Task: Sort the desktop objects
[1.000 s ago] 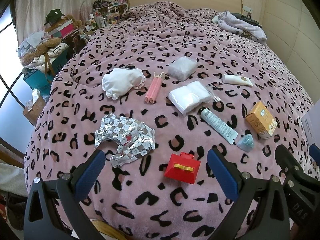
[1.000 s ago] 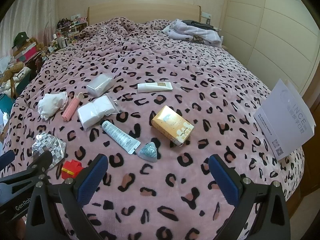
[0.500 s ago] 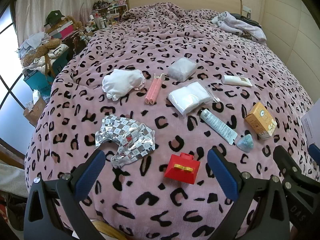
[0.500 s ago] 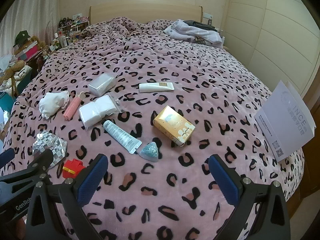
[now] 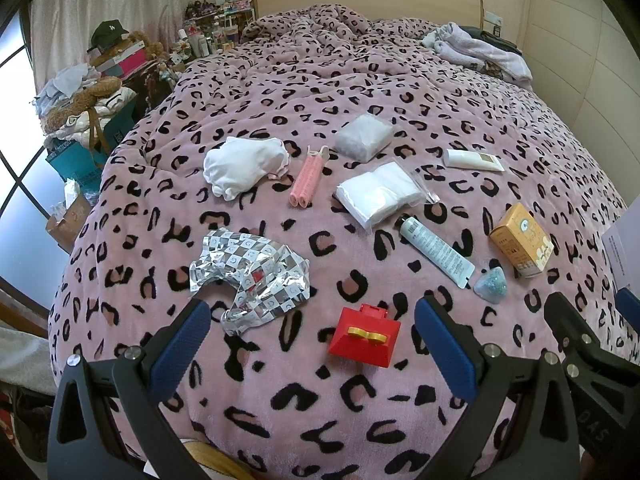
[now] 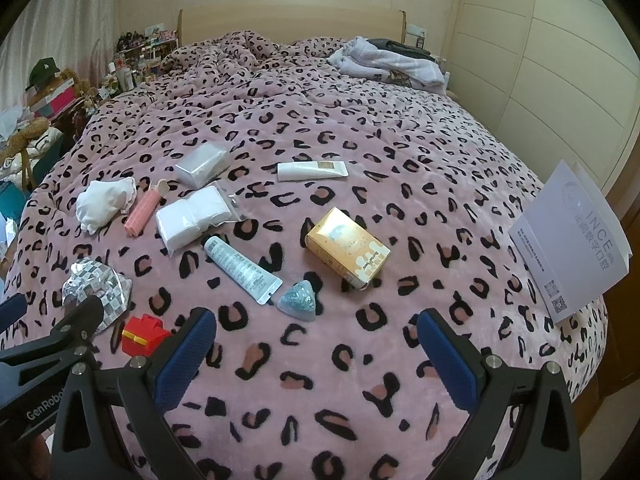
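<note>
Fingers on both your grippers gape empty; red box, tubes, packets lie scattered on bed, ungrouped.

A lived-in home bedroom. A wide bed under a pink leopard-print blanket fills the room, with a pale wooden headboard at the far wall. Folded clothes lie near the pillows. Left of the bed, stacked boxes, plush toys and a cluttered shelf stand by a curtained window.
</note>
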